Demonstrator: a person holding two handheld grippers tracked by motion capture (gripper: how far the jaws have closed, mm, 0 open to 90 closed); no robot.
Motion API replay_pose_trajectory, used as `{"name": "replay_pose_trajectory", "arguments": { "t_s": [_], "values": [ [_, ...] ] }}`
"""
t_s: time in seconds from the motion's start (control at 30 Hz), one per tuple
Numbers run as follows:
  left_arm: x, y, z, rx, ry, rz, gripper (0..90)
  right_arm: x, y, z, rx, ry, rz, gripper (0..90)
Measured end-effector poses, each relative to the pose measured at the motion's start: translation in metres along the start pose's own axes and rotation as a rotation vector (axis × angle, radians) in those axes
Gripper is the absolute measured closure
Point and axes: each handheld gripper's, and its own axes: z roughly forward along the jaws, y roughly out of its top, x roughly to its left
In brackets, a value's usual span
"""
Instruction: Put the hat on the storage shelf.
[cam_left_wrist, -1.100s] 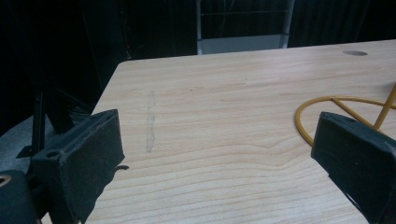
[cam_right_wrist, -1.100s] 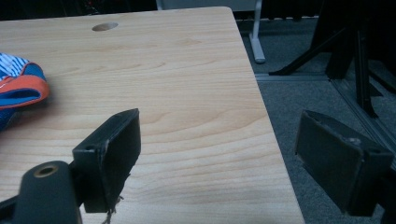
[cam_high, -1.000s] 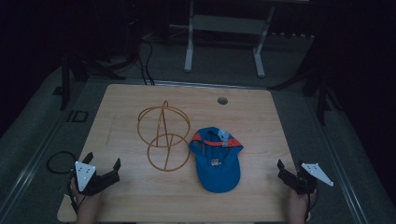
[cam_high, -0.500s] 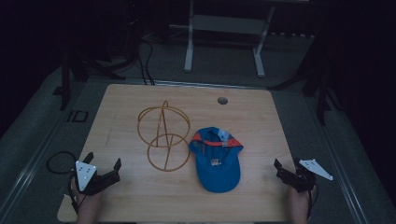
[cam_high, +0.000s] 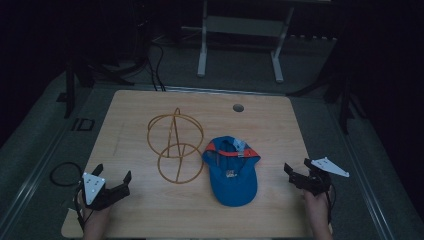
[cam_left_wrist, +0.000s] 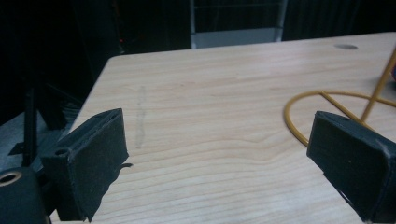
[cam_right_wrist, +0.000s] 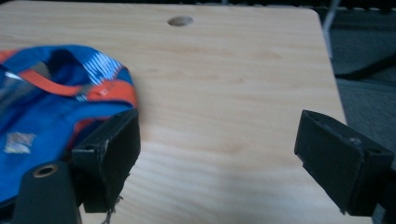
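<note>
Both jaws apart, nothing held; right gripper (cam_high: 300, 175) at lower right risks snagging the soft blue-and-orange fabric cap (cam_high: 231, 170) crookedly; left gripper (cam_high: 112, 181) may knock the gold wire stand (cam_high: 175, 146) across the pale wooden bench (cam_high: 270, 125).

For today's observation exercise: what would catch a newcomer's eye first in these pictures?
The blue cap with orange trim lies near the table's middle, and the gold wire stand rises just left of it. An open gripper waits at each near corner: left gripper, right gripper, both holding nothing.
</note>
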Motion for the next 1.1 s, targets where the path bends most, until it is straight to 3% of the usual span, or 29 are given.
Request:
{"name": "replay_pose_trajectory", "arguments": {
  "t_s": [0.23,0.4,0.53,0.7,0.73,0.83,1.03,1.1],
  "values": [
    [-0.004,0.001,0.000,0.006,-0.043,-0.001,4.6,0.010,0.029,0.008,-0.006,0.073,-0.047,14.0],
    [-0.006,0.004,0.000,0.052,-0.083,-0.019,2.5,0.021,0.045,0.015,-0.010,0.133,-0.120,13.7],
    [-0.006,0.004,0.000,0.057,-0.117,-0.034,2.4,0.030,0.055,0.022,-0.002,0.207,-0.133,13.3],
    [-0.011,0.004,0.000,0.053,-0.135,-0.007,2.4,0.040,0.064,0.031,0.027,0.267,-0.153,13.2],
    [-0.012,0.004,0.001,0.050,-0.158,-0.011,2.4,0.044,0.067,0.038,0.039,0.309,-0.146,13.2],
    [-0.012,0.003,0.001,0.042,-0.192,-0.004,2.4,0.051,0.072,0.047,0.055,0.317,-0.159,13.2],
    [-0.012,0.003,0.001,0.037,-0.199,0.002,2.5,0.058,0.079,0.064,0.085,0.340,-0.182,14.0],
    [-0.013,0.004,0.001,0.028,-0.219,0.011,2.5,0.060,0.081,0.074,0.100,0.362,-0.190,18.9]
  ]
}}
